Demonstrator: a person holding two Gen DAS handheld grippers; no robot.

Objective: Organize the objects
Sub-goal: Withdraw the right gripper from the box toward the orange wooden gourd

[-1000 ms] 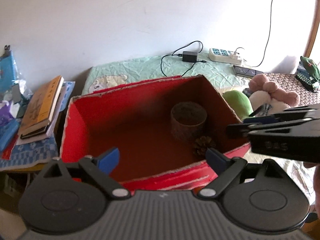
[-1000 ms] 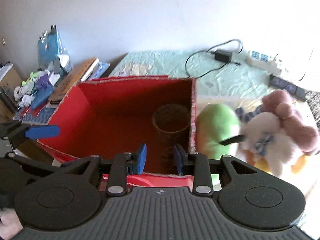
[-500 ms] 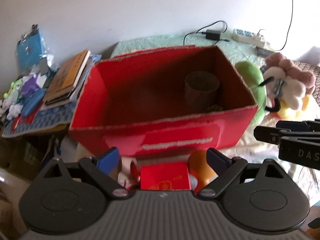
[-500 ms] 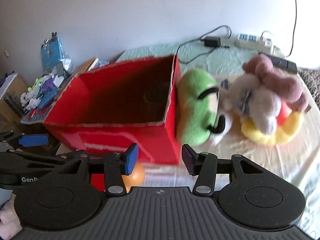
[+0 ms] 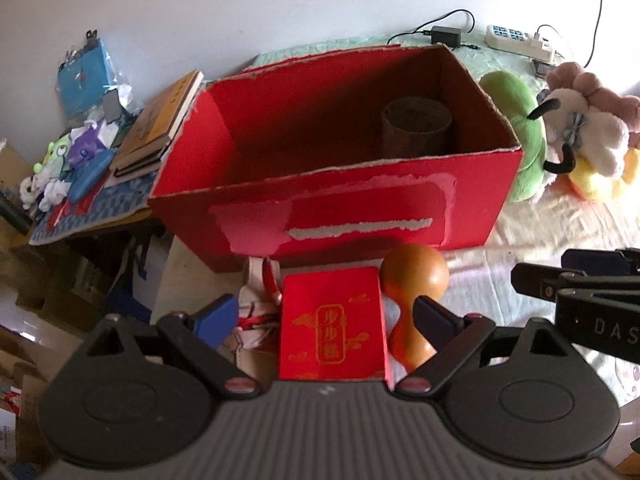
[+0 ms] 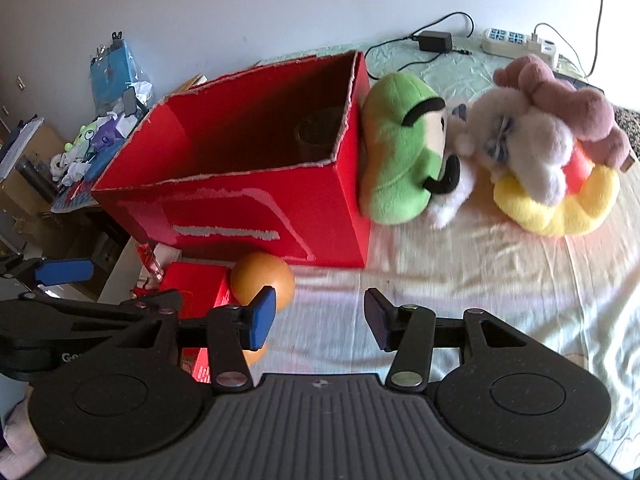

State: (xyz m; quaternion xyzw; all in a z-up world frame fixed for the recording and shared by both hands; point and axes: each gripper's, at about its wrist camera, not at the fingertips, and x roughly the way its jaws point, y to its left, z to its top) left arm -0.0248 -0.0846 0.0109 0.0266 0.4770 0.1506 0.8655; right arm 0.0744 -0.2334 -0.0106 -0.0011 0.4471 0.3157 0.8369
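Observation:
An open red cardboard box (image 5: 332,216) (image 6: 248,212) stands on the bed and holds a brown cylinder (image 5: 416,128). In front of it lie a small red packet with gold print (image 5: 332,328), an orange wooden gourd (image 5: 414,280) (image 6: 262,276) and a white-red item (image 5: 260,300). My left gripper (image 5: 326,312) is open and empty just above these. My right gripper (image 6: 320,316) is open and empty over bare sheet, right of the gourd. A green plush (image 6: 400,152) and a white-pink-yellow plush (image 6: 552,148) lie right of the box.
A side table at the left carries books (image 5: 160,124), a blue bag (image 5: 84,76) and small toys (image 5: 68,160). A power strip (image 5: 520,38) and adapter (image 5: 444,34) with cables lie at the back by the wall. The bed's left edge drops to floor clutter.
Both grippers pulled back and lower from over the box. The packet, gourd and bed sheet in front of the box came into view. The right gripper's jaws opened wider.

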